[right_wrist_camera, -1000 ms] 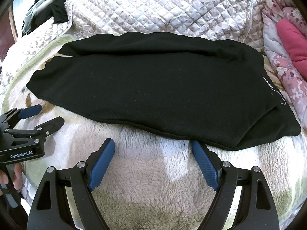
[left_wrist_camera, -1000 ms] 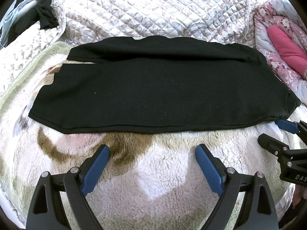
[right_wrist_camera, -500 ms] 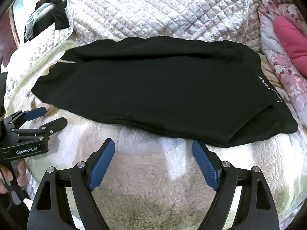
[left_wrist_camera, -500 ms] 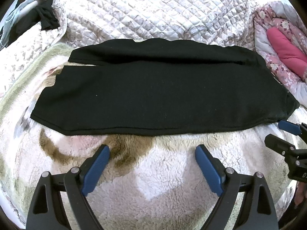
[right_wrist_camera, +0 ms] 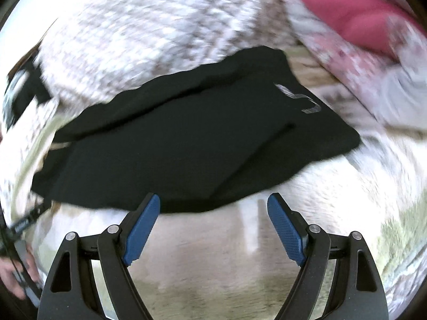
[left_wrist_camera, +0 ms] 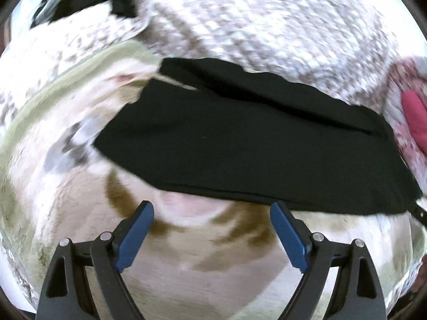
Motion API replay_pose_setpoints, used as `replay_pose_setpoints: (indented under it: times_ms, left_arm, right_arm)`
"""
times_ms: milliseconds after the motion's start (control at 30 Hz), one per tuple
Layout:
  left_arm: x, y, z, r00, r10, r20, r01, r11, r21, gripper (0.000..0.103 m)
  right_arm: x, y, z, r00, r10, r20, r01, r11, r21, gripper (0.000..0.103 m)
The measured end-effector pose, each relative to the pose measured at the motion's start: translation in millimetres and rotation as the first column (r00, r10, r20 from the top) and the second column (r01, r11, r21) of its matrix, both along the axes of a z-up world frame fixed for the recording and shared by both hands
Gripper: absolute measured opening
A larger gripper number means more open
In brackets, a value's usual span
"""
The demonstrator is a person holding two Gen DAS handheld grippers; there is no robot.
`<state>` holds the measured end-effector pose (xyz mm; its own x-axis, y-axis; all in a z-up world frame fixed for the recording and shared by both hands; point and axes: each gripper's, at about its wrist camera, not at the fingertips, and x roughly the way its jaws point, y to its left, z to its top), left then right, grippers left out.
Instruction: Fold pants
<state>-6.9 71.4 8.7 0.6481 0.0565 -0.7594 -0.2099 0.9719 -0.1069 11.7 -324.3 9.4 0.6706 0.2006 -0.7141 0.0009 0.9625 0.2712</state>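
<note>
Left gripper (left_wrist_camera: 212, 214) and right gripper (right_wrist_camera: 213, 208), jaws apart and empty, over the fleece blanket (left_wrist_camera: 202, 261). Black pants (left_wrist_camera: 253, 146) lie folded flat across the blanket; quilt (left_wrist_camera: 253, 26) beyond. Both views blurred.

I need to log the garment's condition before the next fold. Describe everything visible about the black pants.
The black pants lie flat on a fleecy cream blanket, already folded lengthwise into one long band, with a narrower layer showing along the far edge. The fabric looks soft, matte and knit-like. In the right wrist view a pale printed logo sits near the right end. Both claws, left and right, are open just short of the near edge, and neither holds it. Motion blur hides finer detail.
</note>
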Motion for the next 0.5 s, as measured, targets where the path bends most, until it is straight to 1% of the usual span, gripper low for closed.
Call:
replay_pose_setpoints:
  times_ms: [100, 233, 400, 433, 500]
  left_arm:
    - [3, 16, -3, 0.999, 0.037, 0.001, -0.037, 0.998, -0.056, 0.089]
    - [13, 23, -4, 0.998, 0.059, 0.013, -0.057, 0.993, -0.106, 0.089]
    - [29, 32, -6, 0.996, 0.089, 0.024, -0.084, 0.983, -0.165, 0.089]
    - [33, 33, -6, 0.995, 0.094, 0.027, -0.088, 0.981, -0.171, 0.089]
    - [39, 34, -6, 0.994, 0.103, 0.033, -0.096, 0.980, -0.177, 0.089]
  right_arm:
    - [7, -15, -4, 0.999, -0.046, -0.027, 0.048, 0.994, 0.094, 0.082]
    - [20, -20, -1, 0.998, -0.066, -0.014, 0.068, 0.991, 0.117, 0.082]
    - [37, -36, 1, 0.994, -0.108, 0.005, 0.104, 0.974, 0.199, 0.082]
    - [40, -38, 1, 0.993, -0.116, 0.012, 0.111, 0.972, 0.206, 0.082]
    - [45, -41, 3, 0.992, -0.125, 0.025, 0.117, 0.970, 0.212, 0.075]
